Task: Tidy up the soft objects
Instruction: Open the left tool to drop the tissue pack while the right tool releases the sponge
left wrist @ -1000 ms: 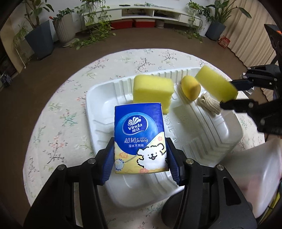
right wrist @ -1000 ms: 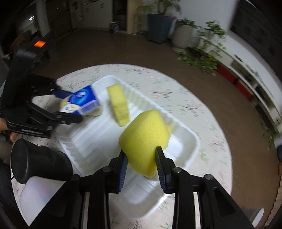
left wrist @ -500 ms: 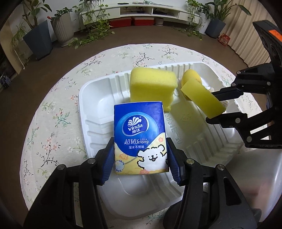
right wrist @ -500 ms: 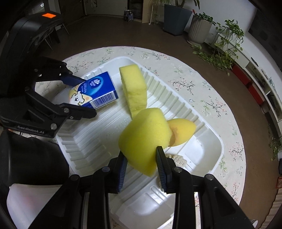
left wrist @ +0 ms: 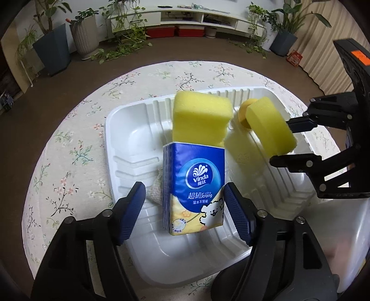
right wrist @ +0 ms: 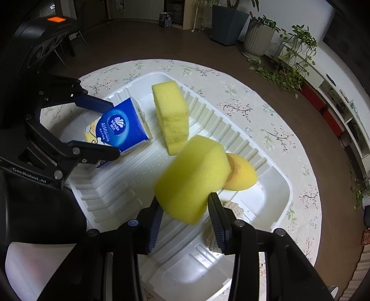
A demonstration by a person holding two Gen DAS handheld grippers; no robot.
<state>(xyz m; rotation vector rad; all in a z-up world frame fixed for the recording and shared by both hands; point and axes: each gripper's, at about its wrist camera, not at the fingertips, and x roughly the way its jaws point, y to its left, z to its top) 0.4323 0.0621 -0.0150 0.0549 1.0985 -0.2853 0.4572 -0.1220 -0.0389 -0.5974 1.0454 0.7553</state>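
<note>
A white ribbed tray (left wrist: 129,129) (right wrist: 272,176) lies on the round floral table. My left gripper (left wrist: 185,208) (right wrist: 97,129) is open, its pads apart from the blue Vinda tissue pack (left wrist: 194,185) (right wrist: 120,126), which stands in the tray. A yellow sponge (left wrist: 201,118) (right wrist: 171,115) stands upright behind the pack. My right gripper (right wrist: 185,208) (left wrist: 282,141) has opened around a second yellow sponge (right wrist: 192,178) (left wrist: 270,127), which looks blurred and loose between the jaws. An orange-yellow soft ball (right wrist: 241,173) (left wrist: 245,111) and knitted beige pads (right wrist: 231,208) (left wrist: 155,189) lie in the tray.
A translucent white container (left wrist: 335,231) (right wrist: 30,266) stands at the tray's near side by both grippers. Potted plants (left wrist: 55,46) and a low white shelf (left wrist: 185,16) stand on the brown floor beyond the table.
Both grippers have opened. The left one let go of the tissue pack, now standing in the tray. The right one moved over the tray and released its sponge.
</note>
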